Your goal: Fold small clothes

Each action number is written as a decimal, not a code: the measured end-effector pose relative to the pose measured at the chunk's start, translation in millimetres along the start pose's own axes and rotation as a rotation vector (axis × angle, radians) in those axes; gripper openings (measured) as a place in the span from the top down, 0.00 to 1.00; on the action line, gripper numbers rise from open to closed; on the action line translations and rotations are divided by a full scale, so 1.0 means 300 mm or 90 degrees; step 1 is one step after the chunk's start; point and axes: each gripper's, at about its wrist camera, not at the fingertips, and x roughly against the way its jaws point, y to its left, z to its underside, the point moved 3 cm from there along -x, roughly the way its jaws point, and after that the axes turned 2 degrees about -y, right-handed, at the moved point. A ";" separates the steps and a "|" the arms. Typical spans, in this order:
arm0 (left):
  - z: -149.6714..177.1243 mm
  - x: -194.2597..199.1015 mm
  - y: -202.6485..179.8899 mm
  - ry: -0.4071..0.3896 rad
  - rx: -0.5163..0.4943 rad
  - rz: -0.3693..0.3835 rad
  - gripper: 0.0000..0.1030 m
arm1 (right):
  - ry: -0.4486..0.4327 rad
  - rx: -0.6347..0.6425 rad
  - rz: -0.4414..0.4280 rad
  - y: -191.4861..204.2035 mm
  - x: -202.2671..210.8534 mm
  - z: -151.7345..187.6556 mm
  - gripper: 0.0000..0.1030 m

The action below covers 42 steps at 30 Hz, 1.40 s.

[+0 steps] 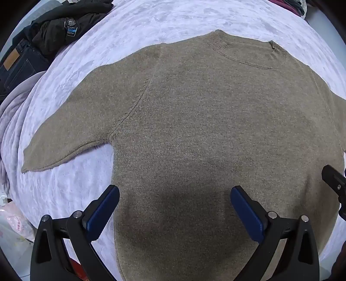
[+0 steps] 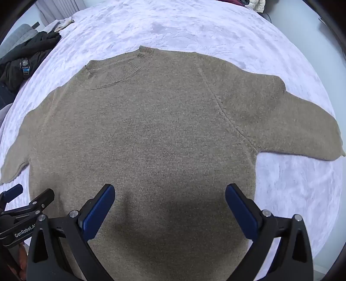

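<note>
A taupe knit sweater (image 1: 194, 129) lies flat and spread on a pale lilac plush bed cover (image 1: 151, 21), collar at the far side, both short sleeves out to the sides. It also shows in the right wrist view (image 2: 151, 134). My left gripper (image 1: 174, 191) is open and empty, hovering above the sweater's lower body near its left side edge. My right gripper (image 2: 170, 189) is open and empty, above the lower body right of centre. The left sleeve (image 1: 64, 134) and the right sleeve (image 2: 292, 121) lie flat. The sweater's hem is hidden below the frames.
A dark jacket (image 1: 64, 28) and jeans (image 1: 17, 64) are piled at the bed's far left. A plastic bag (image 1: 10, 227) sits at the left edge. Dark red clothing (image 1: 287, 6) lies at the far right. The left gripper (image 2: 15, 194) shows in the right wrist view.
</note>
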 end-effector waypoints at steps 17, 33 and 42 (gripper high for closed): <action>-0.001 0.005 -0.017 -0.004 -0.005 -0.005 0.00 | 0.001 -0.002 0.003 0.003 -0.002 0.002 0.01; -0.013 0.003 -0.031 -0.017 -0.004 -0.004 0.00 | 0.002 -0.002 0.005 0.003 -0.006 0.004 0.01; -0.017 0.009 -0.037 -0.027 -0.003 -0.005 0.00 | 0.005 -0.004 0.006 0.004 -0.007 0.006 0.01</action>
